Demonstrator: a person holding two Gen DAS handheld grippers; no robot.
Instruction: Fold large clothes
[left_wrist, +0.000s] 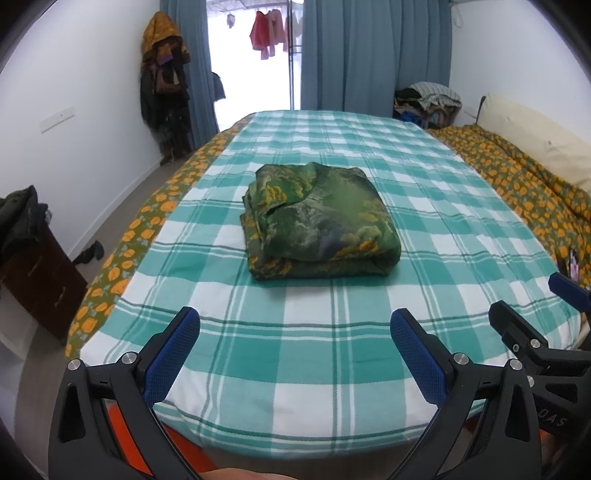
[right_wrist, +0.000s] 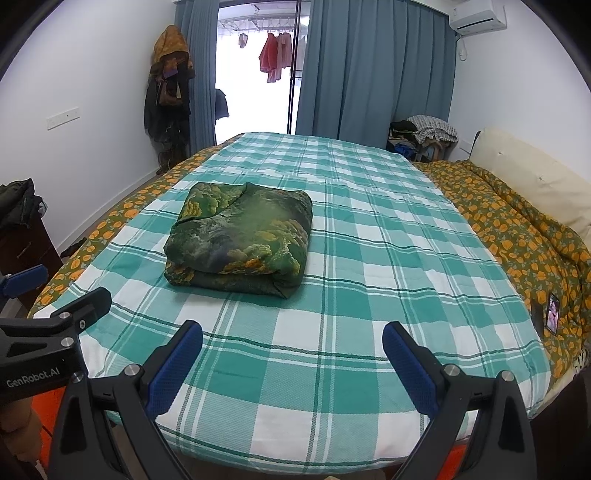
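Hovering at the near bed edge, left gripper (left_wrist: 295, 332) and right gripper (right_wrist: 292, 341) both have fingers spread wide, holding nothing. The garment (left_wrist: 317, 230) lies well ahead of the fingertips on the checked sheet (left_wrist: 295, 369), already a compact folded bundle. Likely reason for the standoff: folding looks done, so nothing needs gripping.

A home bedroom: a bed (right_wrist: 369, 229) under checked cover, blue curtains (right_wrist: 369, 74), wall air conditioner (right_wrist: 478, 16).
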